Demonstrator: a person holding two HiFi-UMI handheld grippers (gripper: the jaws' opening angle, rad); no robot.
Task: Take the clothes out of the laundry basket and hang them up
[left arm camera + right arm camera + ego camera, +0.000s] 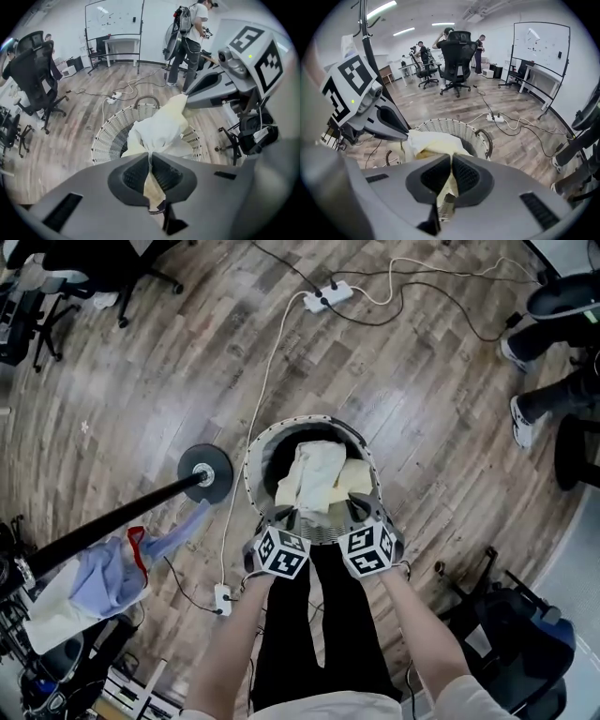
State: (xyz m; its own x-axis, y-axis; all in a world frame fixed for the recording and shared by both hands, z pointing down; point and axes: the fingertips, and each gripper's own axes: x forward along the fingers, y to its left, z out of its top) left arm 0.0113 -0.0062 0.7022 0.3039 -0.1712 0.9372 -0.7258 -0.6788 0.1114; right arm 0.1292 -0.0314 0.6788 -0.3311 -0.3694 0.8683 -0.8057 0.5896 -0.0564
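Head view: both tongs are pinched shut on one pale yellow garment [317, 474], with the left tongs [286, 515] and right tongs [357, 508] side by side just above the near rim of the laundry basket [255, 465]. The gripper views confirm it: cloth is squeezed thin between each pair of jaws, w/ a short tail poking out behind. Most of the garment hangs down into the basket over whatever lies beneath. I can't tell if it's one piece or two tangled, as the folds hide that.

Risks from here, as I judge them:
- Each grip is on a thin edge only. The hanging weight could drag the cloth out of one pair of jaws, esp. if the tongs pull apart to spread it.
- Lower folds may catch on the wicker rim or the handle [146, 99] and tip the light basket.
- The tongs sit close together, so the cloth between them is bunched. It'd be hard to lay over the rack pole [112, 517] w/o re-gripping.
- A white cable [272, 352] runs over the floor between the basket and the rack base [205, 471], which is a trip hazard.
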